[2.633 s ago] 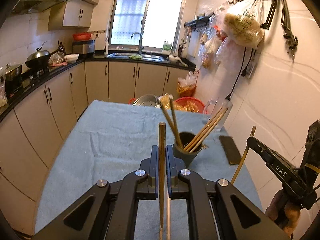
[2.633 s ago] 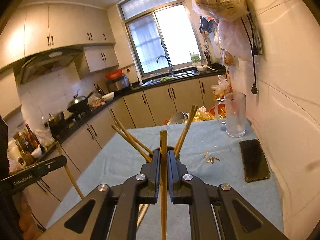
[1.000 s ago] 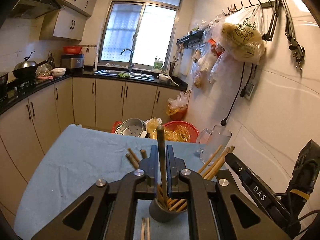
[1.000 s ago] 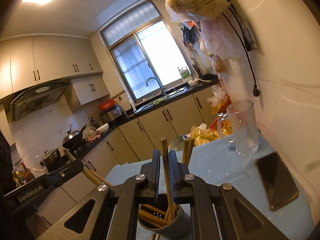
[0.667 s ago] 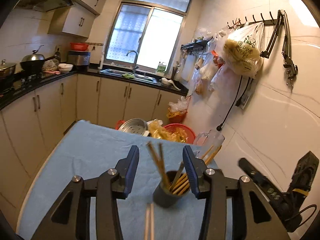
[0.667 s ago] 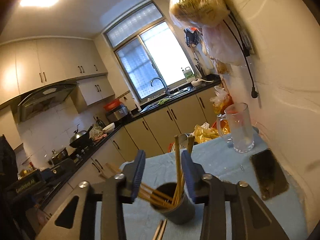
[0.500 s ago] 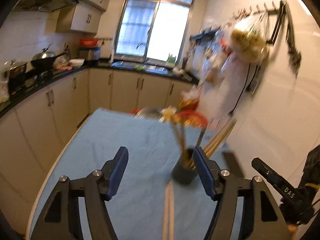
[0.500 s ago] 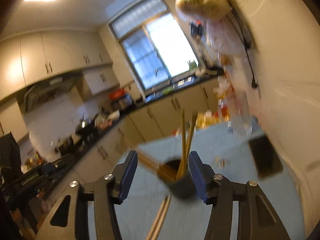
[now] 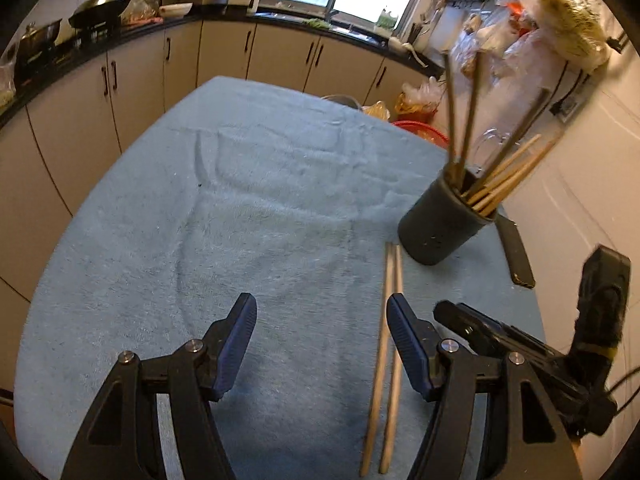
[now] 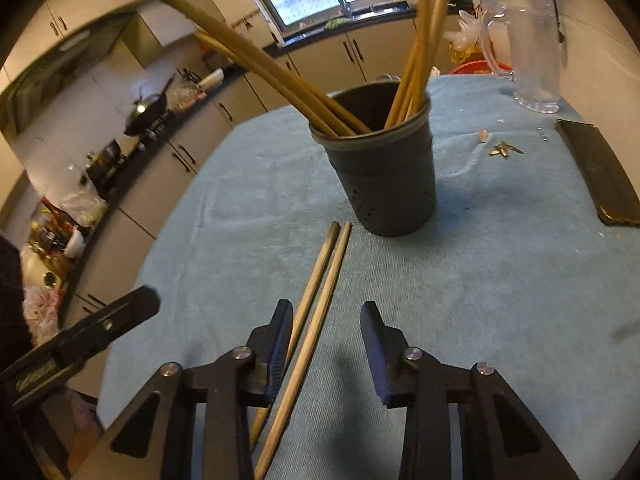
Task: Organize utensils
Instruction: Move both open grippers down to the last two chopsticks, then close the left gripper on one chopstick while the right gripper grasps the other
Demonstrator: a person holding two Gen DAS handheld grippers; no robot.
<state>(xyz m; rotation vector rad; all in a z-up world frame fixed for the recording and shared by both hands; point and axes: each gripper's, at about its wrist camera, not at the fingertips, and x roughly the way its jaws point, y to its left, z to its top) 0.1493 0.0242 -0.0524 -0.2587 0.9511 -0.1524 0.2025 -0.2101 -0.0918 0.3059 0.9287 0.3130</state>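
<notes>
On the cloth (image 10: 500,280), two chopsticks (image 10: 320,276) lay pointing at 12 toward the cup (image 10: 384,168), beneath your right claw's (image 10: 326,334) left finger; both it and the left claw (image 9: 320,336) gaped empty, the right nearer.

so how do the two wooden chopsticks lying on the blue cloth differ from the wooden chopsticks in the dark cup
The two loose wooden chopsticks lie flat on the blue cloth, side by side and parallel; the wooden chopsticks in the dark round cup stand tilted, fanned apart. The loose pair is outside, just short of the cup. Both sets look like the same plain light wood.
</notes>
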